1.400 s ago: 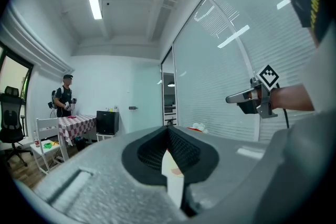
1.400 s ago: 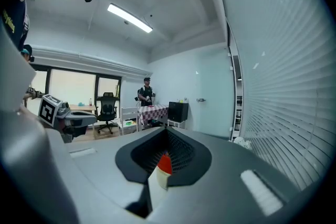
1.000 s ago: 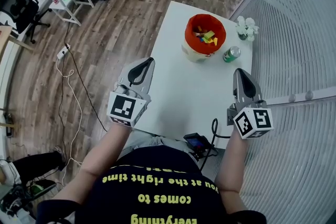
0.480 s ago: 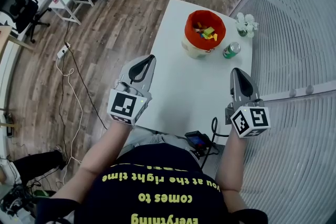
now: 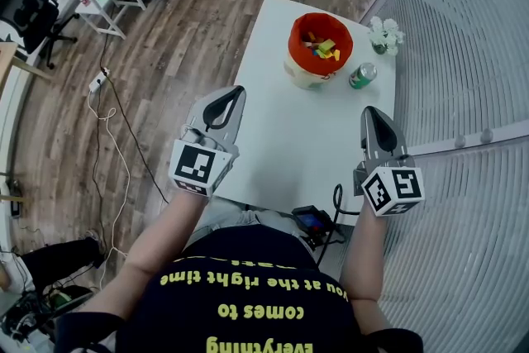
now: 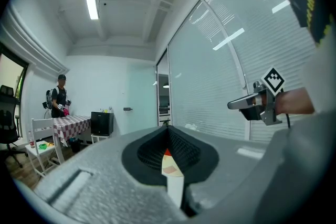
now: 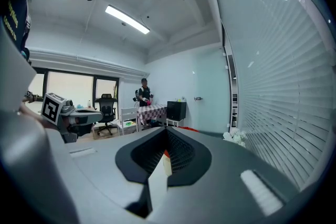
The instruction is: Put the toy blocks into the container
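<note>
Toy blocks point(image 5: 323, 49) lie in container point(image 5: 301, 77); none loose on tabletop point(image 5: 302, 140). Left tool point(image 5: 234, 96), right tool point(image 5: 371, 116) pressed together, empty. I judge nothing remains to pick.

One white worktop point(image 5: 289, 136) is shown, on which are counted one orange container point(image 5: 304, 72), one green can point(image 5: 362, 76) and one bunch of white flowers point(image 5: 385, 35). Several toy blocks point(image 5: 324, 48) are seen inside the container; their exact number cannot be told. Two grippers are counted, the left gripper point(image 5: 234, 93) and the right gripper point(image 5: 370, 112). One bystander point(image 6: 59, 96) is seen.
</note>
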Available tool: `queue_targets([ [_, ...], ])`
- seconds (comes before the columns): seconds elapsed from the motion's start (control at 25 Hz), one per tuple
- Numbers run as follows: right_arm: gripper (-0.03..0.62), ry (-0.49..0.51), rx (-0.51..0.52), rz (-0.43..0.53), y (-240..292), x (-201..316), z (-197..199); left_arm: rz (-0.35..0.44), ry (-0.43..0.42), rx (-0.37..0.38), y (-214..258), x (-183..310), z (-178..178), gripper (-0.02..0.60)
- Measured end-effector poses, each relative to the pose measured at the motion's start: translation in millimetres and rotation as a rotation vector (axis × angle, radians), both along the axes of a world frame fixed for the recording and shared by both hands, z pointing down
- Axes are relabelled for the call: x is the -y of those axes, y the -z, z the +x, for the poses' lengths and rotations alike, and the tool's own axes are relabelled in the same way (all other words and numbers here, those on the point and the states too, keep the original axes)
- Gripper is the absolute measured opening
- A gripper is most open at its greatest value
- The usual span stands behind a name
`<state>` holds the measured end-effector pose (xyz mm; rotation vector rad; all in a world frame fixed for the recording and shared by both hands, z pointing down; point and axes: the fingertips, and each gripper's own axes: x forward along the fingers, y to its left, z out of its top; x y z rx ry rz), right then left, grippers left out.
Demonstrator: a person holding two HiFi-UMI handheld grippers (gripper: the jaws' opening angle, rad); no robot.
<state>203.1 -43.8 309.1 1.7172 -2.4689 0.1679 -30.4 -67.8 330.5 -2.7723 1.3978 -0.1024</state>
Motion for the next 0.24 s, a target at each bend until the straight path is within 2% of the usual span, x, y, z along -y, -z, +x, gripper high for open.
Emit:
queue_targets([
  [0.24,0.006,0.002,0.012,0.0,-0.3,-3.5,0.7,-0.004,-0.001,0.001,-2.3,-3.4,1.7,0.002],
])
